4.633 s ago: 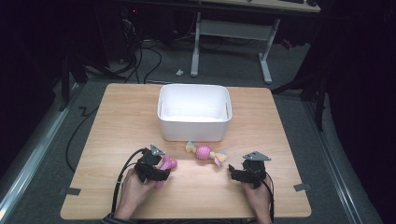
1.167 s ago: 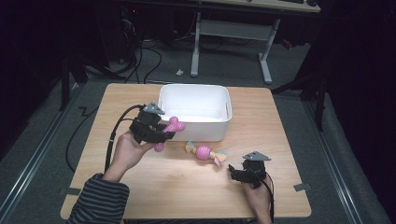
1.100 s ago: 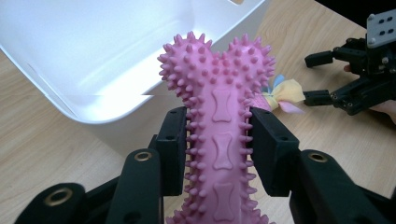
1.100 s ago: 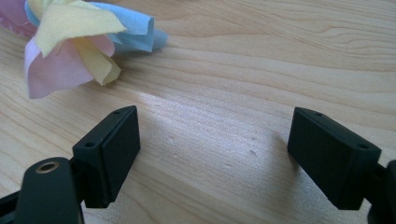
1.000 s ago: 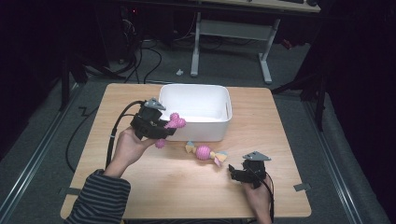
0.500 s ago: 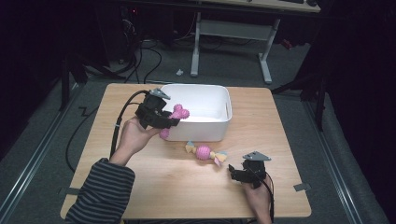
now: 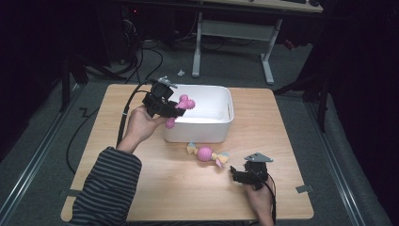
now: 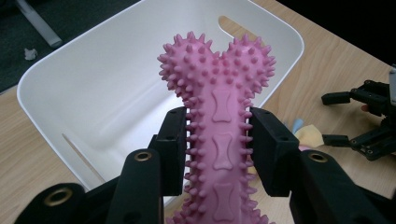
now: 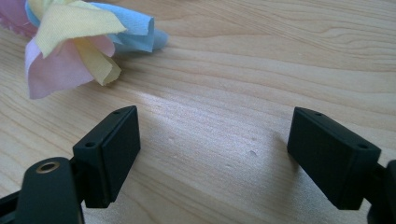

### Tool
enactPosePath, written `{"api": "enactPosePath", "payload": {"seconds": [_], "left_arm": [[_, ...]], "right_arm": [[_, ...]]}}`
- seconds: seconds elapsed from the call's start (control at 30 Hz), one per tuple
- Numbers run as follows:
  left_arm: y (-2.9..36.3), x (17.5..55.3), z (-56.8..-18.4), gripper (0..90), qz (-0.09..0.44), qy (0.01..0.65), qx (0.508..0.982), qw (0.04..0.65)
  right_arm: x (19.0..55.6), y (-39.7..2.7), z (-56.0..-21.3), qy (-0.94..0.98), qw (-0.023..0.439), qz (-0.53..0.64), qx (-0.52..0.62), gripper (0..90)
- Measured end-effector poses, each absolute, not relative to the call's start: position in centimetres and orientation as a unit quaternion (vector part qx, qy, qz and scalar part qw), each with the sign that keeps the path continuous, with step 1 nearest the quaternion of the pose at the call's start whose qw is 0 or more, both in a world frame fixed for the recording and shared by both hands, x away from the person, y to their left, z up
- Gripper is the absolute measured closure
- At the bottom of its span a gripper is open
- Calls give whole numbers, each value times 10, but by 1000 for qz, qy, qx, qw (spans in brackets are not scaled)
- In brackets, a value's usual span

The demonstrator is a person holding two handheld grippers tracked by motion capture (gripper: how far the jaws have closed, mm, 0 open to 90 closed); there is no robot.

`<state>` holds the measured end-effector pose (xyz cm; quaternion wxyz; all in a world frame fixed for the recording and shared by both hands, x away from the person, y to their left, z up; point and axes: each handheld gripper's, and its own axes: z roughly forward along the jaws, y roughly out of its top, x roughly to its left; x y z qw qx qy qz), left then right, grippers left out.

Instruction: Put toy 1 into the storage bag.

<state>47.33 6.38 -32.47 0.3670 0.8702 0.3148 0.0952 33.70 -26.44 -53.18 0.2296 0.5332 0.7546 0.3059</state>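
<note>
Two toys: I hold the pink spiky bone (image 8: 219, 135); the ball toy with cloth tails (image 7: 205, 154) lies on the bench (image 7: 141, 188), just in front of the white bin (image 7: 221, 101).
Done so far: the bone is off the bench and up at the bin's near-left rim, its knobbed head over the opening.
Left to do: I judge the bone is yet to be dropped in; then the ball toy remains.
Left tongs (image 8: 219, 144): clamped across the bone's shaft.
Right tongs (image 9: 212, 149): spread wide, nothing between, resting low by the cloth tails.
Bone's axis: its length runs along my left tongs, free head pointing toward the bin's middle, other end back toward my hand (image 7: 141, 125).
</note>
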Motion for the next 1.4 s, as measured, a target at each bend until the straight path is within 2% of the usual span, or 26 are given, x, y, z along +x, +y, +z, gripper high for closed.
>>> {"api": "enactPosePath", "payload": {"seconds": [0.33, 1.4], "left_arm": [[50, 489, -326, 588, 110, 313, 874, 355], [28, 529, -365, 586, 107, 346, 872, 329]], "right_arm": [[337, -264, -532, 755, 229, 307, 533, 174], [337, -264, -532, 757, 229, 307, 530, 180]]}}
